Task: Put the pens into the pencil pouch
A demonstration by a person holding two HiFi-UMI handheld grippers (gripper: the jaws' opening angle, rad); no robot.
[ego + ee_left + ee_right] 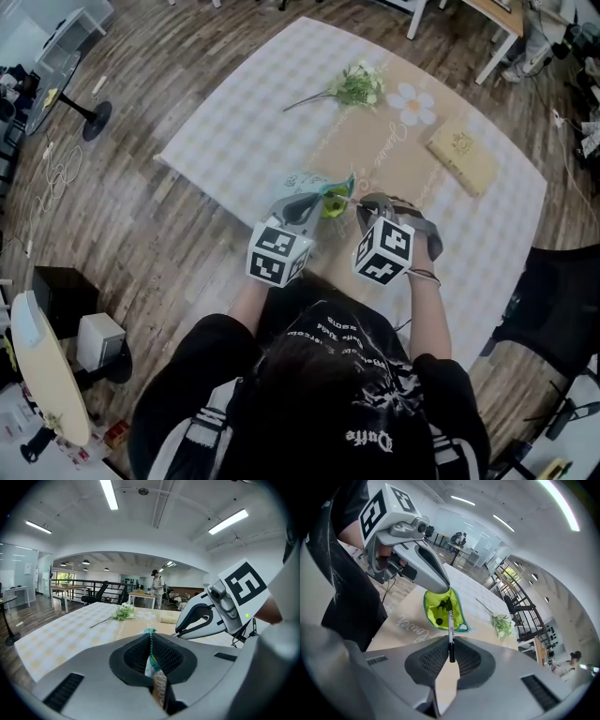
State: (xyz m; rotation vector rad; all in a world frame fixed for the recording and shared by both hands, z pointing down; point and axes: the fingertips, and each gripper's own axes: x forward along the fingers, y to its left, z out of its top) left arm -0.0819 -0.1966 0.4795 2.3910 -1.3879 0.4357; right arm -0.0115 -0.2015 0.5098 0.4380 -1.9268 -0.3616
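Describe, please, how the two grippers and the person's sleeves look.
The left gripper and right gripper are light-grey shells with black ribbed pads. Each carries a white cube printed with black square markers, and a black cable hangs from the left one. The person wears a black short-sleeved top with white lettering and a dark band on the right wrist.
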